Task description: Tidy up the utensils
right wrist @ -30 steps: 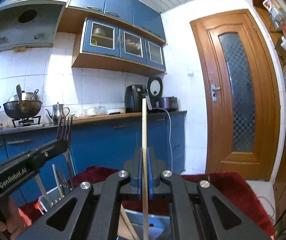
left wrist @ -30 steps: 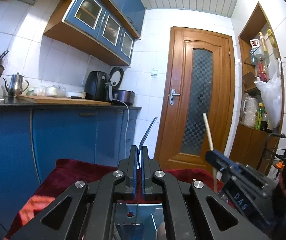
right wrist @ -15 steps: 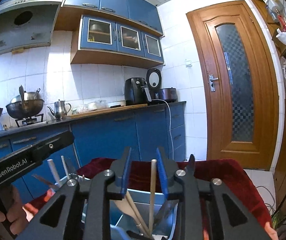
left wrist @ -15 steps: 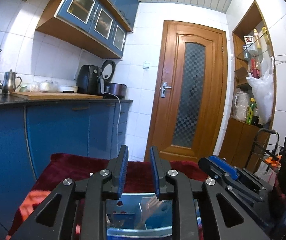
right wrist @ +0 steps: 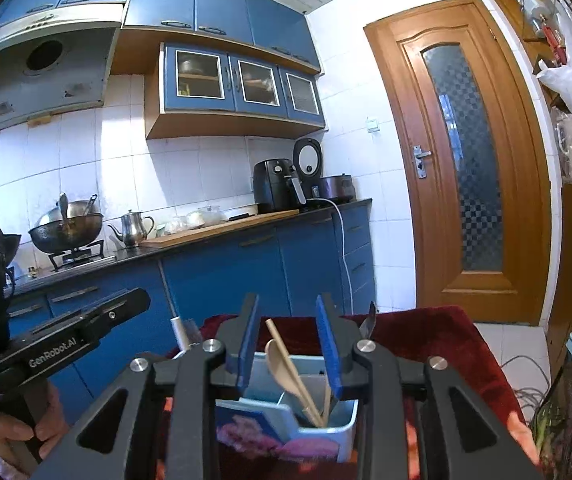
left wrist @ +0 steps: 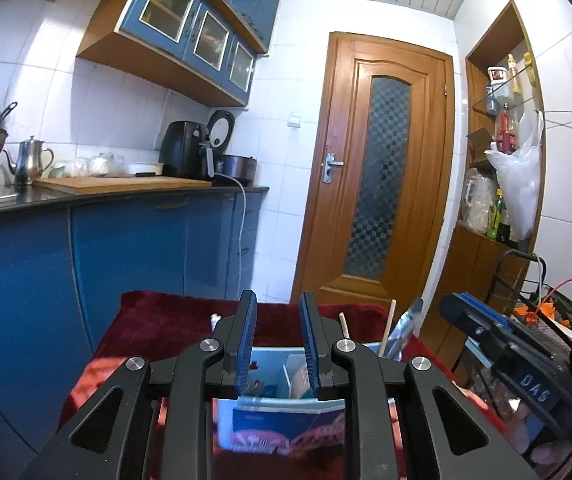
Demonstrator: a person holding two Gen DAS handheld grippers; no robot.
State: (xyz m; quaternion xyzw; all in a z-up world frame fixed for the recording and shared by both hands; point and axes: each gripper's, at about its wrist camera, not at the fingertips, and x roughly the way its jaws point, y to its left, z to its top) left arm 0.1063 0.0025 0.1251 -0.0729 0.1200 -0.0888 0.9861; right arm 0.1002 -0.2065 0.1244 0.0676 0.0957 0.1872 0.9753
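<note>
A light blue utensil holder [right wrist: 306, 424] with a pink picture on its front stands on a dark red cloth [right wrist: 438, 336]. It also shows in the left wrist view [left wrist: 286, 420]. A wooden chopstick [right wrist: 294, 368], a beige spoon [right wrist: 277, 360] and a metal utensil tip [right wrist: 368, 322] stand in it. In the left wrist view wooden sticks [left wrist: 388, 326] and a metal utensil [left wrist: 406, 330] rise from its right side. My left gripper [left wrist: 275, 340] is open and empty above the holder. My right gripper [right wrist: 288, 348] is open and empty above it.
Blue kitchen cabinets [left wrist: 125, 248] with a dark counter run along the left. A wooden door [left wrist: 378, 176] stands behind the table. A white plastic handle [right wrist: 177, 332] sticks up at the holder's left. Cables and a wire rack [left wrist: 534, 304] sit at the right.
The left gripper opened and let go of the metal utensil. The right gripper opened and let go of the wooden chopstick. Both utensils now stand in the holder, and both grippers opened wider.
</note>
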